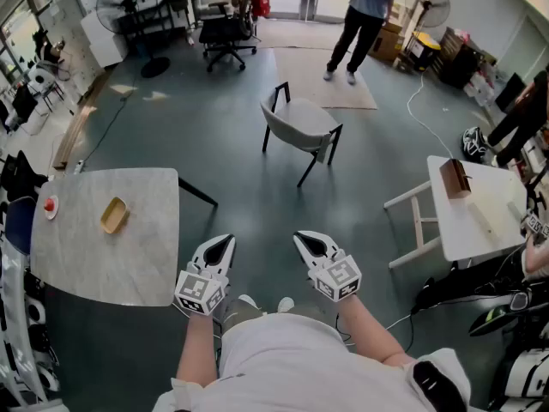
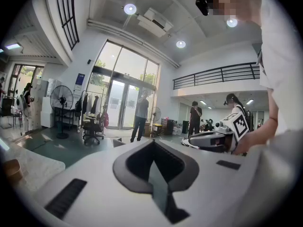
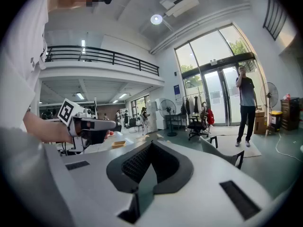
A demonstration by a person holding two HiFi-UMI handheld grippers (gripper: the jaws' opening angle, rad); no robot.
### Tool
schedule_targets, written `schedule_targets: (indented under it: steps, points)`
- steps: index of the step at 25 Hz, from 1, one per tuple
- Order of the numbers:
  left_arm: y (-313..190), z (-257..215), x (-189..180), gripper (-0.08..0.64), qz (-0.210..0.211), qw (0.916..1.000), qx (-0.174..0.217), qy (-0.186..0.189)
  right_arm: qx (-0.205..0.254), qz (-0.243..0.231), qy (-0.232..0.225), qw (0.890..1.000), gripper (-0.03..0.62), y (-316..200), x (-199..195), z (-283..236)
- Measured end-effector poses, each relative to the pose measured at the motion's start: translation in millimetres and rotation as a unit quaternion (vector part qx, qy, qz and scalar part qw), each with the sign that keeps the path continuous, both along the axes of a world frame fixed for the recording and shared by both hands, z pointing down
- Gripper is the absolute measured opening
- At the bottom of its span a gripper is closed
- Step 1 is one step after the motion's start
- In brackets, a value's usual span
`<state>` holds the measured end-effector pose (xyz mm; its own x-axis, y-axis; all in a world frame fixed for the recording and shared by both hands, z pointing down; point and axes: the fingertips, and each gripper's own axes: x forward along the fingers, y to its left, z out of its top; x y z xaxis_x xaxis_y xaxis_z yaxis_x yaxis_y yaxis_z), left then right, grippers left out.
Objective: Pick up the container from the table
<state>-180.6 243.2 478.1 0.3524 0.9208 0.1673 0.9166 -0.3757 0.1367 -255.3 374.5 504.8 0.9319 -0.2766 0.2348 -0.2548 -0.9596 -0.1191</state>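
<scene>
The container (image 1: 113, 215) is a small, shallow tan tray lying on the marble-topped table (image 1: 129, 256) at the left; in the right gripper view the container (image 3: 118, 144) shows small and far off. My left gripper (image 1: 225, 240) hovers over the floor just off the table's right edge, jaws shut and empty, apart from the container. My right gripper (image 1: 302, 239) is level beside it, also shut with nothing in it. Each gripper view shows its own jaws closed to a point: left gripper (image 2: 152, 144), right gripper (image 3: 150, 146).
A red thing on a small white dish (image 1: 50, 204) sits at the table's left edge. A grey chair (image 1: 296, 127) stands ahead on the floor. A white table (image 1: 472, 221) with a brown box (image 1: 455, 178) is at the right. A person (image 1: 358, 20) stands far back.
</scene>
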Motion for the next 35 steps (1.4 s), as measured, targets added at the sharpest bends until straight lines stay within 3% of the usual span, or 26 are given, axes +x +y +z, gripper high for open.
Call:
schedule_targets:
  steps: [12, 15, 21, 29, 35]
  points:
    - [-74.5, 8.2, 96.4, 0.0, -0.016, 0.9993, -0.019, -0.027, -0.01, -0.012, 0.011, 1.0, 0.012, -65.9, 103.5, -7.5]
    - [-96.1, 16.0, 113.9, 0.001, -0.016, 0.9993, -0.018, -0.028, -0.021, -0.019, 0.007, 1.0, 0.092, -84.5, 127.3, -3.0]
    - [-126.6, 32.7, 147.5, 0.002, -0.024, 0.9993, -0.006, -0.028, -0.038, -0.026, 0.0, 0.999, 0.086, -100.7, 178.0, 4.7]
    - [-141.8, 40.2, 192.5, 0.002, -0.066, 0.997, 0.0, -0.041, -0.04, -0.053, -0.01, 0.998, 0.086, -98.5, 241.4, 8.7]
    - [-139.8, 45.1, 255.2, 0.0, -0.156, 0.9862, 0.008, -0.054, -0.023, -0.132, -0.017, 0.991, 0.084, -85.2, 327.5, 24.8]
